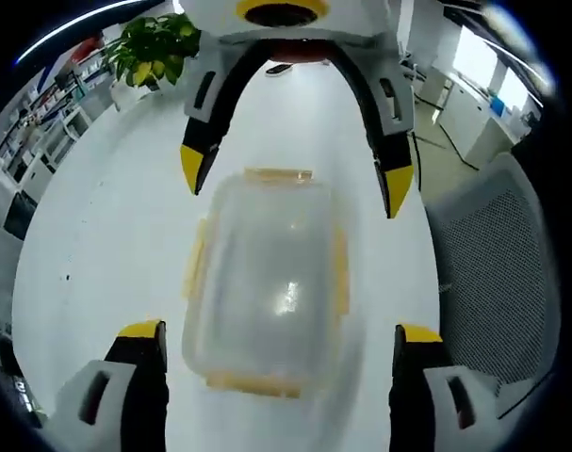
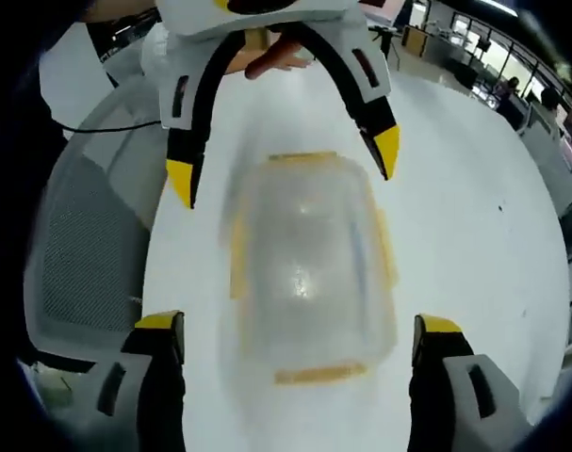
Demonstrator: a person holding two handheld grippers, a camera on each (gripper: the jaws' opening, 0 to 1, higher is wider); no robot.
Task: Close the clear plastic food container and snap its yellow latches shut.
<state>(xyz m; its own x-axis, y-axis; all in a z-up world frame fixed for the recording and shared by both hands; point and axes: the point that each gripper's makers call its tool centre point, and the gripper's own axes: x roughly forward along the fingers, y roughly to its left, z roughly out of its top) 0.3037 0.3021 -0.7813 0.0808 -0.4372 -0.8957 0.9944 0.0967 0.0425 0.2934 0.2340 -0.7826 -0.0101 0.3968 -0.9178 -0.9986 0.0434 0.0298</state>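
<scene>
While both grippers hang spread wide over it, the clear rectangular plastic food container (image 1: 265, 292) with yellow latches (image 1: 278, 175) lies flat on the white table (image 1: 97, 217).

Left gripper (image 1: 278, 344) released, jaws apart, nothing held; right gripper (image 2: 300, 334) likewise, facing it across the container. Lid sits on; latch state blurred, cannot tell. Grey mesh chair (image 1: 498, 282) stands just beside the table's edge; green potted plant (image 1: 152, 47) near its far edge.
</scene>
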